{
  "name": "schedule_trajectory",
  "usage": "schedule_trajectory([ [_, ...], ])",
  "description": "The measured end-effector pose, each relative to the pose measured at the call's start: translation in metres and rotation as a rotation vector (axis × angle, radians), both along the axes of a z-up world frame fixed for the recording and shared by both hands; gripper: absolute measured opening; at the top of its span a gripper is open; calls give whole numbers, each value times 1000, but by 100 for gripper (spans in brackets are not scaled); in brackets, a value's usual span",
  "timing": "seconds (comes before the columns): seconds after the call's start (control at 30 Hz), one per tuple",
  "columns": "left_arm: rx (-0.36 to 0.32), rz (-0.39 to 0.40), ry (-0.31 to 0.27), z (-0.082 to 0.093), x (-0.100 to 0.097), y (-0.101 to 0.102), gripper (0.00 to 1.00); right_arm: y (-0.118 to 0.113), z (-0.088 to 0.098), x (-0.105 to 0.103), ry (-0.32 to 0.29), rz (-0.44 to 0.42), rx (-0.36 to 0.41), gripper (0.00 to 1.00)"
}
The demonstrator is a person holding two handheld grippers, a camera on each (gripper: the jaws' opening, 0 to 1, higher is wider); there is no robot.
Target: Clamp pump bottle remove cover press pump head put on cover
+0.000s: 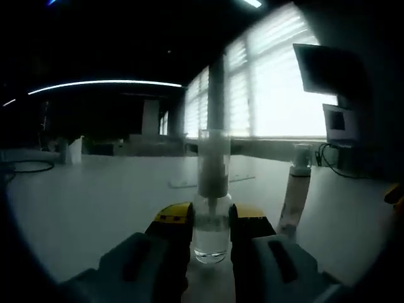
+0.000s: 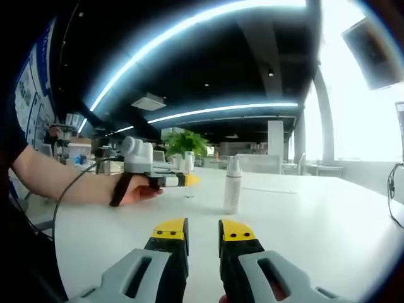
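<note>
The left gripper view sits low over the white table (image 1: 95, 202), very close to the clear pump bottle (image 1: 211, 208) at lower centre between its own jaws, and faces the bright windows (image 1: 278, 88) at upper right. A white tube (image 1: 295, 189) stands right of centre.

The right gripper view looks from farther back across the same table (image 2: 303, 214), toward a plant (image 2: 186, 142) mid-frame. It takes in the left gripper (image 2: 183, 180) from the side, left of centre, with the tube (image 2: 232, 185) just right of it. Both views share the table and tube.
</note>
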State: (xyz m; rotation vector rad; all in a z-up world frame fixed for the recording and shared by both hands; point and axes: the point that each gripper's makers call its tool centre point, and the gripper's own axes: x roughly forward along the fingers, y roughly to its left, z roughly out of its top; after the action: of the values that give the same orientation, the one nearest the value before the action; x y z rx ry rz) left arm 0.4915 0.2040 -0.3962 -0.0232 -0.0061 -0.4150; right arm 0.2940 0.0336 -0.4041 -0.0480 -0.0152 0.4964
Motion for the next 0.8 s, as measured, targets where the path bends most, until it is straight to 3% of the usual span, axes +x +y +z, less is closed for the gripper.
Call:
schedule_trajectory([
  [0.4, 86, -55, -6, -7, -1, -15, 14, 0, 1, -1, -4, -1, 1, 13],
  [0.57, 66, -61, -2, -8, -1, -14, 14, 0, 1, -1, -7, 1, -3, 13],
  [0.8, 116, -78, 14, -14, -4, -18, 15, 0, 2, -2, -10, 1, 0, 13],
])
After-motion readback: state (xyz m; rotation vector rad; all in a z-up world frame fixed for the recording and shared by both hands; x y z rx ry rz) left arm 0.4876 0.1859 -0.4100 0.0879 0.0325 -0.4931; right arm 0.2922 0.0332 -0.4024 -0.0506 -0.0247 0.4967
